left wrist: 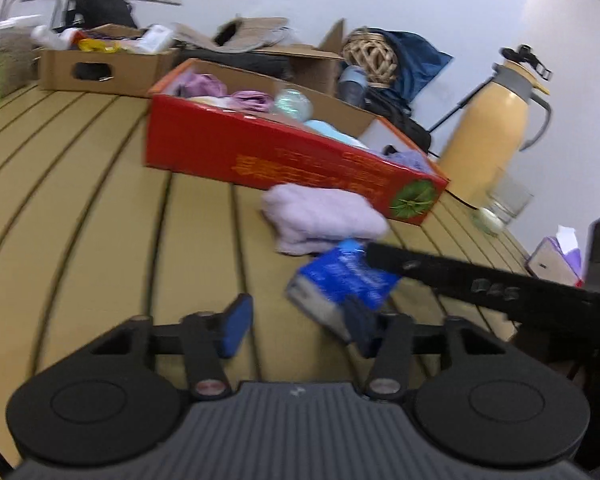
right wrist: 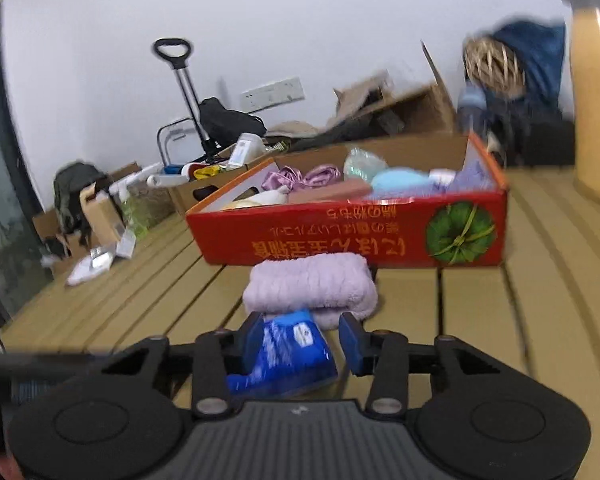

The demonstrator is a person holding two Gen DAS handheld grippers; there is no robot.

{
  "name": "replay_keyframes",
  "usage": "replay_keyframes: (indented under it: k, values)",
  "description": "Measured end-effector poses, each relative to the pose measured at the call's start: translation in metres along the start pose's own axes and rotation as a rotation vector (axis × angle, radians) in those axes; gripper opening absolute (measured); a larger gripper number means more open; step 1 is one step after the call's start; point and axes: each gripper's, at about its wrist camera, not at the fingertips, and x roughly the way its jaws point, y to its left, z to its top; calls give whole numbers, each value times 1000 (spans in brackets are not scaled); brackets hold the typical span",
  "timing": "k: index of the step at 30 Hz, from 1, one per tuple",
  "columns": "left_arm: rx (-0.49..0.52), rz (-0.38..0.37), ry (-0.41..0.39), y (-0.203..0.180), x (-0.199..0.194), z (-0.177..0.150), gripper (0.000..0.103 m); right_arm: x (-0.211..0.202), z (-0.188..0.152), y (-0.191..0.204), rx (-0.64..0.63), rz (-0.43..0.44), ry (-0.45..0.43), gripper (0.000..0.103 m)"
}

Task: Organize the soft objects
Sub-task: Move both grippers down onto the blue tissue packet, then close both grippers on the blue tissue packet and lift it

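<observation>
A fluffy lilac cloth towel (right wrist: 310,286) lies beside a glossy blue plastic packet (right wrist: 284,356) on matt slatted table (right wrist: 476,320).

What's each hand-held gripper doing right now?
Left hand-held gripper: open, nothing clamped.
Right hand-held gripper: shut on blue packet.

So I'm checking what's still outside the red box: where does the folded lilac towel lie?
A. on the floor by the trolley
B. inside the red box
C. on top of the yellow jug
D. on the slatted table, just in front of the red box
D: the lilac towel rests on the slatted table against the front wall of the red box, with the blue pack just before it.
</observation>
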Motion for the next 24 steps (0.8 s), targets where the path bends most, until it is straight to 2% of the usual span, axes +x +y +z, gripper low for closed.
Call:
replay_keyframes:
  k: [1,2,4,6,10,14,19,24]
  values:
    - [-7,-4,-11,0,2,-1,42,8,-1,-3,25,21,21,32]
    - [-21,-10,-26,2,2,-3,39,9,-3,-3,48,30,38,29]
    - [-53,-29,-37,8,3,-4,39,-3,-12,2,69,53,51,28]
    - [-96,-60,-36,15,6,-6,39,-18,-22,4,119,130,42,27]
    - [-106,-79,-43,17,7,-5,40,-21,-32,2,155,76,8,28]
    - [-116,-81,-58,18,10,-5,39,-10,-31,-3,202,103,7,28]
    - [-97,-82,-60,15,11,-6,35,-5,-36,-7,233,69,-17,28]
    - [-86,-82,-65,14,10,-8,33,-3,-40,-9,243,78,-13,26]
